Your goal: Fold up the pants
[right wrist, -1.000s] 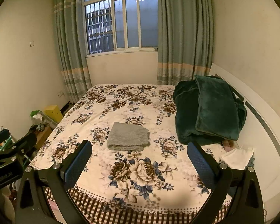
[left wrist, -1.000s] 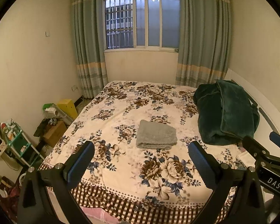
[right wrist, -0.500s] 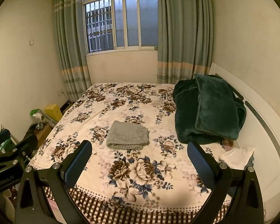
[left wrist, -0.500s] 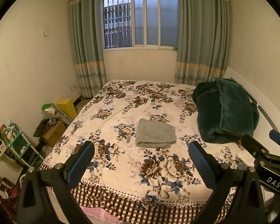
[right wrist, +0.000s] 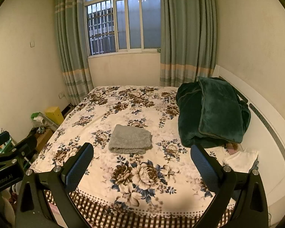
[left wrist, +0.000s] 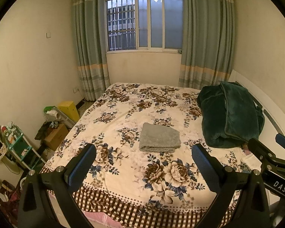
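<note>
Left wrist view: both the left gripper (left wrist: pixel 142 166) and right gripper (right wrist: pixel 141 165), jaws apart and empty, have edged back from the folded grey pants (left wrist: pixel 159 138) lying ahead on the bed (left wrist: pixel 123 163), so folding looks finished.

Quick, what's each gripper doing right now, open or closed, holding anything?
Left gripper: open, holding nothing.
Right gripper: open, holding nothing.

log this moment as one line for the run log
left gripper: open, empty | right gripper: open, empty | gray pants: folded, on bed | phase: fold done
</note>
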`<move>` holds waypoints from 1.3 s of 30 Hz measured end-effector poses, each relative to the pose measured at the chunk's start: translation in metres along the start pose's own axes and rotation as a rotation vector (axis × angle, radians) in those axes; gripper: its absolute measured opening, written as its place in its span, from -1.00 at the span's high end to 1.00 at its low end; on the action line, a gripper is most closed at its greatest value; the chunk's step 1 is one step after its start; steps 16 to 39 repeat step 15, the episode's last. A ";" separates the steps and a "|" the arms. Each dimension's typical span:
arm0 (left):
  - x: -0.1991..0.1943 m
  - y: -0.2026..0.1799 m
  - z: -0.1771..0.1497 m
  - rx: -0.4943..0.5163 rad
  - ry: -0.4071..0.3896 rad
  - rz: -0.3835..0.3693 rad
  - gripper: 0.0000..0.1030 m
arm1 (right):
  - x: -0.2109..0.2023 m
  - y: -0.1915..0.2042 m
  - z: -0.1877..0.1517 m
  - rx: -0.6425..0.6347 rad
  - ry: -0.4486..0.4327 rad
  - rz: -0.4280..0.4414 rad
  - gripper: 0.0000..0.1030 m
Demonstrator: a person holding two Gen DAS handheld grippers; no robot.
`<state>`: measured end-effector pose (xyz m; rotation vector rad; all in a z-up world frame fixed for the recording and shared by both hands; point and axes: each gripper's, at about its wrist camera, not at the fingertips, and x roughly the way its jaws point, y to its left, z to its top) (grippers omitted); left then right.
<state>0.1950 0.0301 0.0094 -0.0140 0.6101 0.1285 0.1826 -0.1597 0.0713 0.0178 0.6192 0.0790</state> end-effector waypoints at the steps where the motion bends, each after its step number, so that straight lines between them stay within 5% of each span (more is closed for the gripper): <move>1: 0.000 0.000 0.001 0.000 0.000 0.002 -1.00 | 0.000 0.000 0.000 0.001 -0.001 -0.002 -1.00; 39: -0.002 -0.002 0.006 -0.007 -0.005 0.011 -1.00 | 0.005 -0.003 0.009 -0.001 -0.005 0.006 -1.00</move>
